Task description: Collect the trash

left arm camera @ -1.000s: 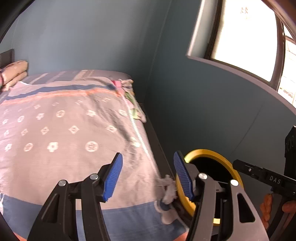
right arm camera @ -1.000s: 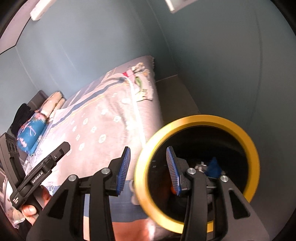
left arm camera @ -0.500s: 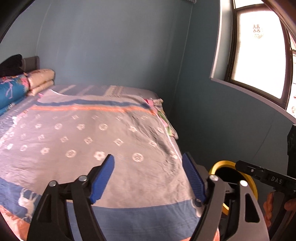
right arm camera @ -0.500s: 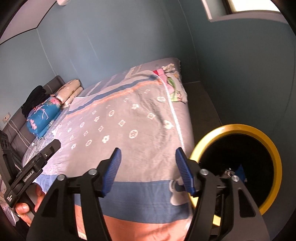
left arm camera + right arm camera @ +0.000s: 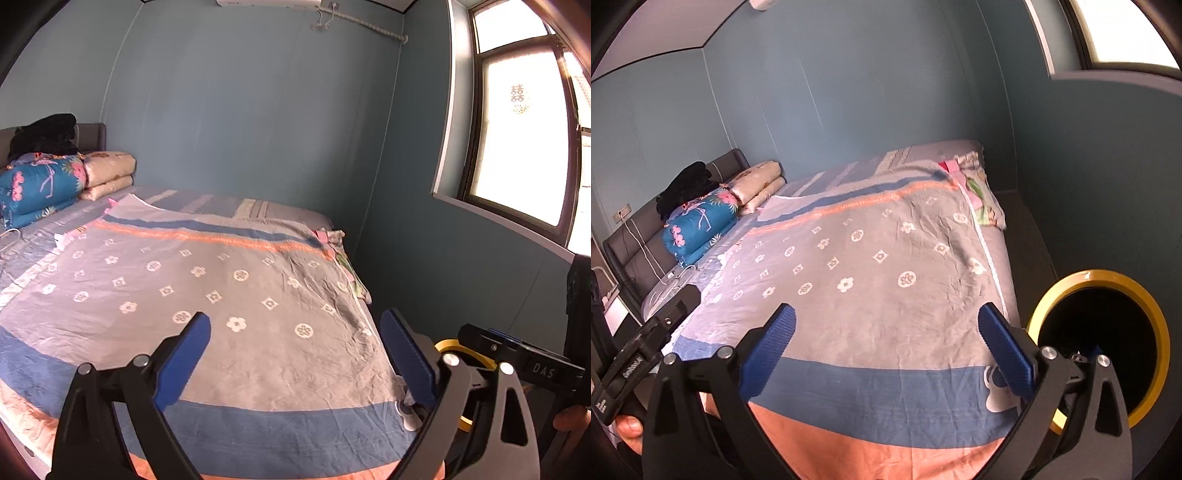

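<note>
A black trash bin with a yellow rim (image 5: 1097,277) stands on the floor at the bed's near right corner; it also shows in the left wrist view (image 5: 448,345), mostly hidden behind my finger. Something blue lies inside it. My left gripper (image 5: 295,360) is open and empty above the bedspread (image 5: 221,295). My right gripper (image 5: 886,349) is open and empty over the bedspread (image 5: 868,258), its right finger next to the bin. A small pink and green bundle (image 5: 975,192) lies at the bed's far right corner; I cannot tell what it is.
Folded blue and beige quilts (image 5: 701,225) and dark clothes (image 5: 687,184) are stacked at the headboard. A narrow floor strip (image 5: 1030,236) runs between bed and blue wall. A window (image 5: 517,147) is on the right wall. A white cable (image 5: 672,275) lies by the quilts.
Both grippers have pulled up and back from the bin and opened wider. The view now takes in the whole bed; the bin has dropped to the lower right.
</note>
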The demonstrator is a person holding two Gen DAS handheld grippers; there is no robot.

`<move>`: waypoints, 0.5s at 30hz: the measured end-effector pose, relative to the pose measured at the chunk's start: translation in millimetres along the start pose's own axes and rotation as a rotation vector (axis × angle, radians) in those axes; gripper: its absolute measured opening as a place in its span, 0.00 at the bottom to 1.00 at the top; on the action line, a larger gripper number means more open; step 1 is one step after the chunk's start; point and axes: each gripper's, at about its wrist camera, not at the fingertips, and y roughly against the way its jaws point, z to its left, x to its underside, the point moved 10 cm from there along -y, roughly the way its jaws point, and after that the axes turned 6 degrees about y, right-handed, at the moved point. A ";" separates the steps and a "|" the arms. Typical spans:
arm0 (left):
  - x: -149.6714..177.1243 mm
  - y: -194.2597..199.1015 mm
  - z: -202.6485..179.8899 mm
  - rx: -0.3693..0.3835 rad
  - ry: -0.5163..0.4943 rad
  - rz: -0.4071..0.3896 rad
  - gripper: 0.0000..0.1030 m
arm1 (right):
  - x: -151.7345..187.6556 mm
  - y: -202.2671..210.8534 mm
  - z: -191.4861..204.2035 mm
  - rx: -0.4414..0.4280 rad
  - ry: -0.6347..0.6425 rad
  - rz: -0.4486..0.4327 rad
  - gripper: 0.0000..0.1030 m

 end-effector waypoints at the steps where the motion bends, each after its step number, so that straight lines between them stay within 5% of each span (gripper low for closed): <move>1: -0.9 4.7 1.9 -0.004 0.000 -0.010 0.89 | 0.1 1.2 2.7 0.011 0.005 -0.001 0.92; 15: 18.3 54.0 3.7 -0.013 -0.033 -0.098 0.92 | 20.3 35.3 37.0 0.126 0.082 -0.117 0.92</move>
